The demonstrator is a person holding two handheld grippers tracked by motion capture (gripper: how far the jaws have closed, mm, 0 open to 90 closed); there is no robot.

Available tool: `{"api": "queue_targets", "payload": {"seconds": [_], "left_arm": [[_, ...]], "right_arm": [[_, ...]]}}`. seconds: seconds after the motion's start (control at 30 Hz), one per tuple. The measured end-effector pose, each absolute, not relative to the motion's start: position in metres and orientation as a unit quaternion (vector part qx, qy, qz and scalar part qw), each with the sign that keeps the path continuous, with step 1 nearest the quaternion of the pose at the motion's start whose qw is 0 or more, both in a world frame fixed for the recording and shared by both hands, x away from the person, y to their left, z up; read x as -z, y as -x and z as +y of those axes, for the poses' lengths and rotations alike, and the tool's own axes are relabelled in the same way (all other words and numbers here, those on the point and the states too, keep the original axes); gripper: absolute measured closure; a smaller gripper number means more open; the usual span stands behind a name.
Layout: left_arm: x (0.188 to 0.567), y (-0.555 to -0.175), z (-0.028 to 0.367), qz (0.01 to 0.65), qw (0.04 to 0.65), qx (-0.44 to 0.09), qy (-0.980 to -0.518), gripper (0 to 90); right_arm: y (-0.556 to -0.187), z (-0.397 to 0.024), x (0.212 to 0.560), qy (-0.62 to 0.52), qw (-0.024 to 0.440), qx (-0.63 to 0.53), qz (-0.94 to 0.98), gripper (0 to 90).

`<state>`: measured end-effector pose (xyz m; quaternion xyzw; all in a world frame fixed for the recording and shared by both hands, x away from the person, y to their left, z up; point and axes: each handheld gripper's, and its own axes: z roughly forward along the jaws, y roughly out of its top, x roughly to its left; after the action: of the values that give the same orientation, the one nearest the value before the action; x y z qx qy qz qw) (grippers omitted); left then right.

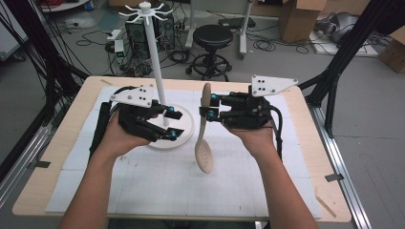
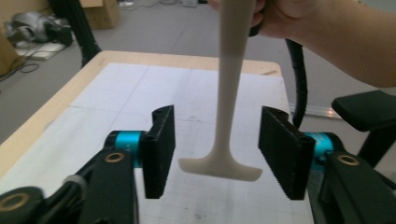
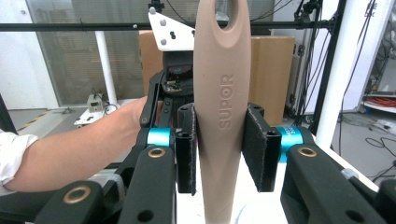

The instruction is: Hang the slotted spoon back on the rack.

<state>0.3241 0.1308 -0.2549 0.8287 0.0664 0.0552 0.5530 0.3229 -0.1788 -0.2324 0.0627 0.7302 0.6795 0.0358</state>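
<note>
- On the left of the high view, our left gripper hovers over the round base of the white hook stand, its 2 jaws apart with nothing pressed between them.
- In the left gripper view, the beige spoon's edge-on bowl hangs in the gap between the pads, clear of both — so this gripper holds nothing.
- At centre, the spoon hangs upright above the white mat, bowl down, handle up, just beside the stand's base.
- To the right, our right gripper is clamped on the spoon's handle; the right gripper view shows both pads pressed on the handle, with the hanging hole above them.
- We judge the handover done: the spoon now rests with the right gripper alone.
- What is left, we judge, is lifting the spoon to the stand's top and slipping the hole over 1 of the hooks — none carries anything yet.
</note>
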Motion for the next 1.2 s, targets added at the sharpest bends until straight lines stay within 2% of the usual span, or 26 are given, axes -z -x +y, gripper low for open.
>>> {"api": "queue_targets", "payload": {"seconds": [0.17, 0.3, 0.37, 0.63, 0.97, 1.2], "left_arm": [[0.262, -0.321, 0.147, 0.081, 0.566, -0.073, -0.817, 36.3], [0.275, -0.319, 0.161, 0.100, 0.577, -0.075, -0.807, 35.7], [0.281, -0.319, 0.167, 0.112, 0.579, -0.080, -0.803, 29.5], [0.296, -0.308, 0.194, 0.151, 0.598, -0.117, -0.778, 19.4], [0.316, -0.306, 0.214, 0.186, 0.583, -0.144, -0.778, 6.6], [0.321, -0.304, 0.222, 0.196, 0.580, -0.150, -0.776, 5.7]], "right_arm": [[-0.323, -0.183, 0.231, -0.068, 0.040, -0.681, 0.728, 68.6], [-0.324, -0.187, 0.230, -0.072, 0.047, -0.680, 0.729, 68.6], [-0.325, -0.189, 0.229, -0.076, 0.049, -0.680, 0.727, 68.6], [-0.328, -0.192, 0.226, -0.082, 0.053, -0.677, 0.729, 68.6], [-0.331, -0.195, 0.226, -0.089, 0.059, -0.675, 0.730, 68.6], [-0.334, -0.196, 0.224, -0.094, 0.060, -0.673, 0.731, 68.6]]}}
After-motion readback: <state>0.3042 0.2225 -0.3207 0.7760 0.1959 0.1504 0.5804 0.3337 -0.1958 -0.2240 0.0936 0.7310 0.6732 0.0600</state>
